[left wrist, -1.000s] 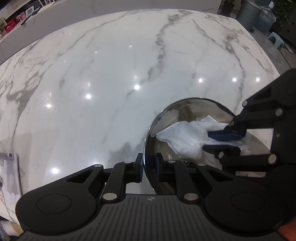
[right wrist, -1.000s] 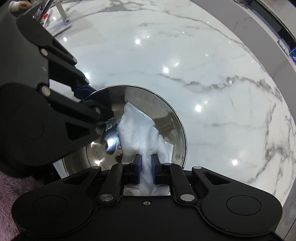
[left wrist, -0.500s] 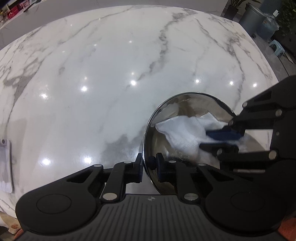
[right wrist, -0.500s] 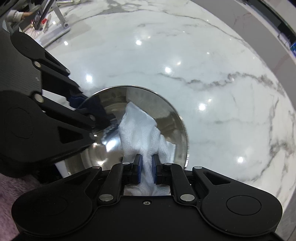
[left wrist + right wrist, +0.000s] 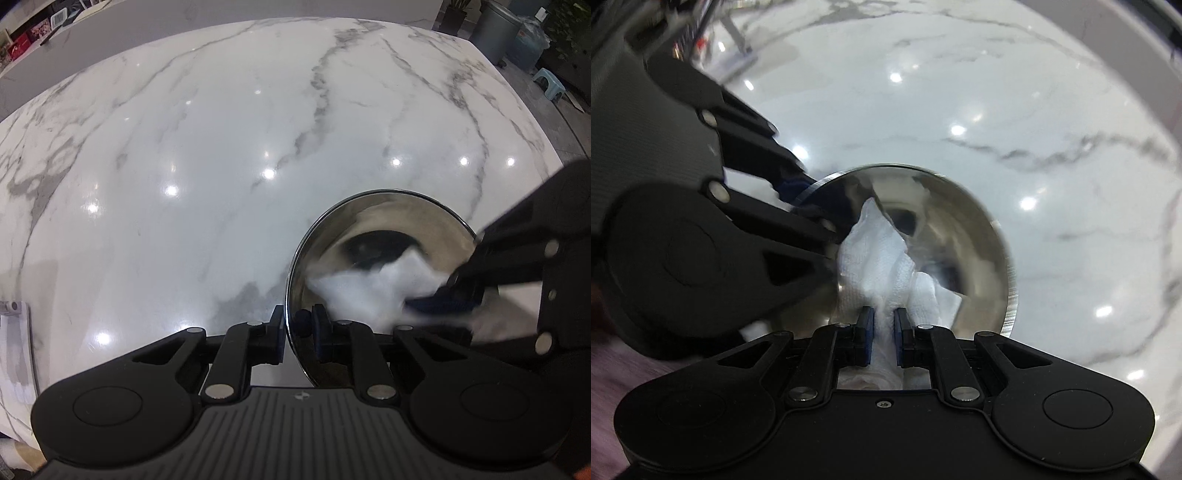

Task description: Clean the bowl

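A shiny steel bowl (image 5: 391, 221) rests on the white marble table (image 5: 221, 166). My left gripper (image 5: 298, 325) is shut on the bowl's near rim, one finger outside and one inside. My right gripper (image 5: 882, 332) is shut on a white paper towel (image 5: 879, 258) and presses it against the inside of the bowl (image 5: 960, 229). In the left wrist view the towel (image 5: 365, 288) is blurred with motion and the right gripper (image 5: 439, 304) comes in from the right. The left gripper (image 5: 801, 201) shows at the bowl's left rim in the right wrist view.
A white paper-like item (image 5: 14, 332) lies at the table's left edge. A grey bin (image 5: 495, 29) and a small stool (image 5: 550, 81) stand on the floor beyond the far right corner. A metal stand (image 5: 735, 33) is at the table's far left.
The towel has swept toward the near side of the bowl with my right gripper, leaving more bare steel at the far side. My left gripper keeps its hold on the rim.
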